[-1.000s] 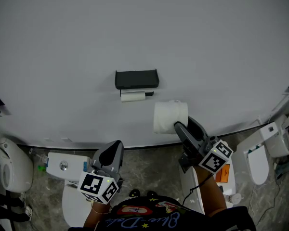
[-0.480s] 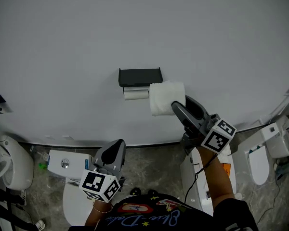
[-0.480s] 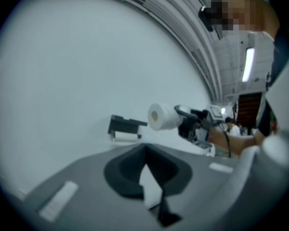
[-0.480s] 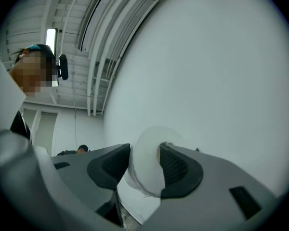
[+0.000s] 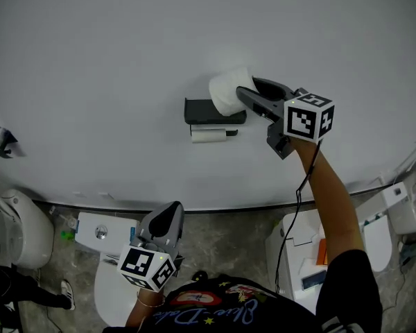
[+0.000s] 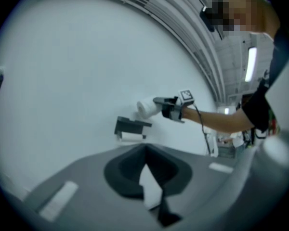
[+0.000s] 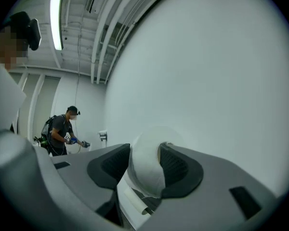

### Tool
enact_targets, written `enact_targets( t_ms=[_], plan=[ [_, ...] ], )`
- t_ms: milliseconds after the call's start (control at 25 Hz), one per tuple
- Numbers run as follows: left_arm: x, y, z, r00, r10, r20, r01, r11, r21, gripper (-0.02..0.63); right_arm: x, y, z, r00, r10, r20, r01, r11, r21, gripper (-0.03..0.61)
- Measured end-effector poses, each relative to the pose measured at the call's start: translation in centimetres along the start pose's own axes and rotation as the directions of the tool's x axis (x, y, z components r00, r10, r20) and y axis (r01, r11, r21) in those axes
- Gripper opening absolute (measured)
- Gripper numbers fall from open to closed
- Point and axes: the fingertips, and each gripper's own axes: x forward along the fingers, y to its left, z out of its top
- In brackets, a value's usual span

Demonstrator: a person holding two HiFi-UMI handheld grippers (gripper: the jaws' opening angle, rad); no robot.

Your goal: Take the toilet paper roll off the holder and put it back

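The right gripper (image 5: 244, 94) is raised in front of the pale grey wall (image 5: 90, 61), and its jaws are clamped on the thick white toilet paper roll (image 5: 227, 92), one jaw on each side of it, as the right gripper view shows. The roll is off its bar and is held just above the right end of the black wall-mounted holder (image 5: 213, 111). In the head view its lower edge overlaps the top of the holder, and I cannot tell if the two touch. Under the flat black top of the holder sits a thin white tube (image 5: 208, 135), lying horizontal. The left gripper (image 5: 168, 217) hangs low, near the person's body and well apart from the holder. Its jaws meet at the tips and there is nothing between them. Below it, against the foot of the wall, stands a white toilet with a cistern (image 5: 100, 234). In the right gripper view, another person (image 7: 62, 136) stands far away along the wall.
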Motion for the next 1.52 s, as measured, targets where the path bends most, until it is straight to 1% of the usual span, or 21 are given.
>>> enact_targets(
  t_ms=[120,200,320,400,560,680,760,840,920,1040,1080,1160,1360,1440,1520],
  plan=[
    [-0.7,0.7,-0.1,1.0,0.024,0.001,-0.024,1.0,-0.005,-0.002,2.0,-0.5,-0.7,0.99,0.024,-0.136,-0.033,0.997,-0.065,0.201],
    [-1.2,1.3,-0.2,0.999,0.042,0.003,-0.042,0.999,-0.014,-0.002,3.0,-0.2,-1.3,0.972,0.044,-0.231,-0.073,0.99,-0.119,0.201],
    [-1.7,1.9,-0.5,0.998,0.063,0.002,-0.063,0.998,-0.023,-0.002,3.9,0.6,-1.7,0.934,0.072,-0.35,-0.142,0.974,-0.176,0.201],
    [-2.0,2.2,-0.7,0.997,0.071,0.0,-0.071,0.997,-0.03,-0.002,4.5,0.9,-1.9,0.907,0.074,-0.415,-0.176,0.96,-0.215,0.201],
    [-2.2,2.5,-0.8,0.997,0.077,-0.002,-0.077,0.996,-0.039,-0.002,6.0,1.2,-2.8,0.84,0.063,-0.538,-0.238,0.936,-0.261,0.201],
    [-2.2,2.8,-0.8,0.997,0.083,-0.003,-0.083,0.996,-0.044,-0.002,6.7,1.6,-3.5,0.792,0.077,-0.606,-0.295,0.916,-0.27,0.201],
    [-2.4,3.1,-0.8,0.996,0.089,-0.003,-0.09,0.995,-0.046,-0.002,7.0,1.9,-3.7,0.768,0.087,-0.634,-0.328,0.904,-0.273,0.201],
    [-2.5,3.3,-0.8,0.995,0.095,-0.003,-0.095,0.994,-0.046,-0.002,7.4,2.2,-3.7,0.755,0.084,-0.65,-0.346,0.893,-0.286,0.202],
    [-2.5,3.4,-0.9,0.995,0.097,-0.003,-0.097,0.994,-0.047,-0.002,7.7,2.5,-3.7,0.75,0.072,-0.658,-0.357,0.881,-0.311,0.201],
    [-2.6,3.2,-1.2,0.995,0.096,-0.007,-0.097,0.994,-0.053,-0.002,7.8,2.8,-4.0,0.753,0.053,-0.656,-0.359,0.869,-0.342,0.201],
    [-2.6,3.2,-1.2,0.995,0.096,-0.008,-0.096,0.994,-0.052,-0.002,7.8,2.8,-4.1,0.759,0.051,-0.649,-0.357,0.867,-0.348,0.201],
    [-2.5,3.2,-1.0,0.996,0.093,-0.008,-0.093,0.995,-0.047,-0.002,7.8,2.9,-3.9,0.78,0.059,-0.623,-0.347,0.87,-0.352,0.201],
    [-2.5,2.6,-0.9,0.997,0.083,-0.009,-0.083,0.995,-0.045,-0.002,7.2,3.7,-1.9,0.86,0.096,-0.502,-0.305,0.884,-0.353,0.201],
    [-2.5,2.3,-1.2,0.997,0.077,-0.014,-0.077,0.996,-0.047,-0.002,6.2,4.2,-0.9,0.903,0.12,-0.413,-0.274,0.9,-0.34,0.201],
    [-2.3,2.1,-1.3,0.997,0.068,-0.021,-0.069,0.997,-0.044,-0.002,4.8,4.3,0.2,0.952,0.126,-0.278,-0.21,0.932,-0.296,0.201]
  ],
)
